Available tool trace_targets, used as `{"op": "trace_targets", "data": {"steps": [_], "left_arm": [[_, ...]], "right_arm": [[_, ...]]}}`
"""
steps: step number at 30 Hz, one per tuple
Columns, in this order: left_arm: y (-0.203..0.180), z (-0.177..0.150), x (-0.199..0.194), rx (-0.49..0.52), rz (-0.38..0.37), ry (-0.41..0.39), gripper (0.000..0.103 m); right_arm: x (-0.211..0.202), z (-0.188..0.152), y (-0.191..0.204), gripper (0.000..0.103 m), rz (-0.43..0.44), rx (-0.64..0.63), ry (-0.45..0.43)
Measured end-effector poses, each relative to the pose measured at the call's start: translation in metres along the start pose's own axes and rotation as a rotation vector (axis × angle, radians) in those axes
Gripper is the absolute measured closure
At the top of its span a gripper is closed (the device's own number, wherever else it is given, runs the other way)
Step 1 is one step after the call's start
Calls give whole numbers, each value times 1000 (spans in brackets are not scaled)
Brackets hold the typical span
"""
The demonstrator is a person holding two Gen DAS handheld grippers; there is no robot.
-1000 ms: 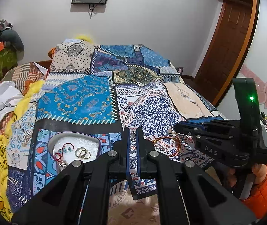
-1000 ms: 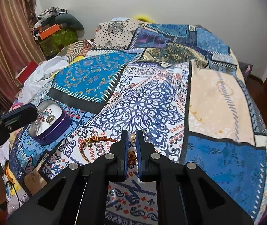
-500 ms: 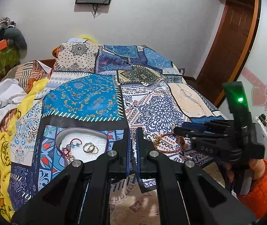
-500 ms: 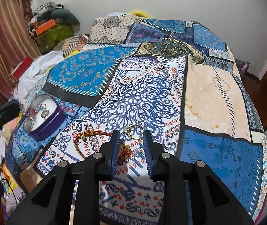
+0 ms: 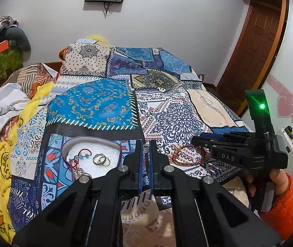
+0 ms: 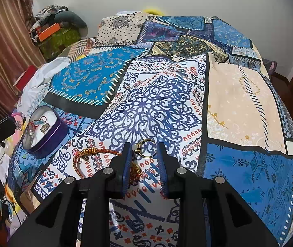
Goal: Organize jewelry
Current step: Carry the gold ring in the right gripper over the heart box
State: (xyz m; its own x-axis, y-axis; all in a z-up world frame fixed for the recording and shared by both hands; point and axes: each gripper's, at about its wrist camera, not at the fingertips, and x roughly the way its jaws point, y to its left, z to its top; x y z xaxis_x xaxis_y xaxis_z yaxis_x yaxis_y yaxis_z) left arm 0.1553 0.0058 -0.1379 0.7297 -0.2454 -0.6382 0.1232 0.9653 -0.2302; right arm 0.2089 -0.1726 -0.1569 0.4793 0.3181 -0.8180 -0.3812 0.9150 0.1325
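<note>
Holding your right gripper [image 6: 143, 160] with its jaws spread wide, you are hovering it low over the bed [image 6: 239, 94], and a gold ring [image 6: 145, 148] with a pale stone is lying on the quilt between the two fingertips, apart from both. A braided red-orange bracelet [image 6: 88, 154] is lying just left of that gripper, its far end running under the left finger. Your left gripper [image 5: 144, 160] is sitting with jaws narrow, only a thin slit between the pads and nothing in it, just right of the tin [image 5: 68, 144]. That purple-walled tin is resting on the quilt, well left of the ring, and is holding a red cord bracelet [image 5: 80, 154] with blue beads and two rings [image 5: 101, 160] side by side.
</note>
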Motion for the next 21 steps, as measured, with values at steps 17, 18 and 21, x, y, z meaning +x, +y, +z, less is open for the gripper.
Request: {"op": "trace_targets", "data": {"steps": [17,18,21], "left_arm": [[0,-1,-5,2,20,-1,99],[1,-1,-5,1,20,0,99],[2,-2,-2,-3,19,6,99]], "right_arm": [[-24,-10,-9,94,-17,11,-25],[-25,-9,-10,89,-29,13,-29],[-20,-5,-14,66,-54,22,-25]]}}
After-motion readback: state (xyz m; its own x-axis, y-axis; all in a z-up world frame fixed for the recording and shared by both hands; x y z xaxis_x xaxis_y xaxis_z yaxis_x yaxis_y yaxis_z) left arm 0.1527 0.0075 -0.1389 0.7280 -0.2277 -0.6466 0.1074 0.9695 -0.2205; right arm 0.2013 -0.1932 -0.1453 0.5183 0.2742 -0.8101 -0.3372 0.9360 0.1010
